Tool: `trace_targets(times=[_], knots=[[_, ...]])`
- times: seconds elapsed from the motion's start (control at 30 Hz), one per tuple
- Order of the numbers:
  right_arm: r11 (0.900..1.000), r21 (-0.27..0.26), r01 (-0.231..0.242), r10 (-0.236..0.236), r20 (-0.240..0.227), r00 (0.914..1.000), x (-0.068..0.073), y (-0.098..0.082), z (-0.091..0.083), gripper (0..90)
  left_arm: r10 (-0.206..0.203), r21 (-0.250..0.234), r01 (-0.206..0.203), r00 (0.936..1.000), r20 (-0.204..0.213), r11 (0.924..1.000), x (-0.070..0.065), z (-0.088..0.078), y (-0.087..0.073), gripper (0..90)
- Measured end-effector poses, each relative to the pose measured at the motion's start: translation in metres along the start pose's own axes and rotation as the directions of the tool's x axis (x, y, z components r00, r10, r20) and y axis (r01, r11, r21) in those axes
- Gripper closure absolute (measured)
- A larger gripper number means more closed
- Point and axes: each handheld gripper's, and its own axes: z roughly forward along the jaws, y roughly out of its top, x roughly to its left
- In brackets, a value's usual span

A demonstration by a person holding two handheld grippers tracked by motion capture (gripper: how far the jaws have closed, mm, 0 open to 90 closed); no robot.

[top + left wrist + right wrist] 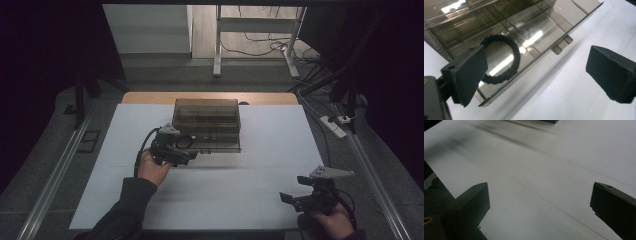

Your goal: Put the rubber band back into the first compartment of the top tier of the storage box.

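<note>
Left gripper view has the left tool [536,75] spread wide, the black braided ring [501,58] lying free in the open drawer [544,30]; a careless withdrawal could snag the ring or nudge the drawer.

This looks like a lab or test room set up for recording, not a home. A white sheet [260,165] covers a wooden table [150,98], and metal rails [50,185] run along both sides of that table. Beyond the table's far edge stands a bare metal frame [218,45] on a grey floor, with loose cables [260,45] under it. To the table's right lies a power strip [334,125]. The surroundings are dark.
</note>
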Motion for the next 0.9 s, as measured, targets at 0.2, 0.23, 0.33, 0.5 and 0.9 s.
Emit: trace_targets(times=[0.2, 0.23, 0.33, 0.5, 0.9], knots=[[1.000, -0.001, -0.001, 0.001, -0.001, 1.0000, 0.000, 0.000, 0.000, 2.6, -0.012, -0.008, 0.013, 0.9988, 0.047, 0.9999, -0.002, -0.002, -0.002, 0.0], [1.000, -0.001, -0.001, 0.001, -0.001, 1.0000, 0.000, 0.000, 0.000, 2.6, -0.009, -0.009, 0.009, 0.9988, 0.047, 0.9999, -0.003, -0.002, -0.002, 0.0], [1.000, 0.000, 0.000, 0.000, -0.001, 1.0000, 0.000, 0.000, 0.000, 2.6, 0.009, -0.008, -0.008, 0.9988, 0.048, 0.9999, -0.005, -0.003, -0.003, 0.0], [1.000, 0.000, 0.001, -0.001, 0.000, 1.0000, 0.000, 0.000, 0.000, 2.6, 0.022, -0.018, -0.021, 0.9977, 0.064, 0.9996, -0.009, -0.004, -0.005, 0.0], [1.000, -0.001, 0.000, 0.000, -0.001, 1.0000, 0.000, 0.000, 0.000, 2.6, 0.058, -0.027, -0.056, 0.9921, 0.111, 0.9981, -0.015, -0.010, -0.010, 0.0]])
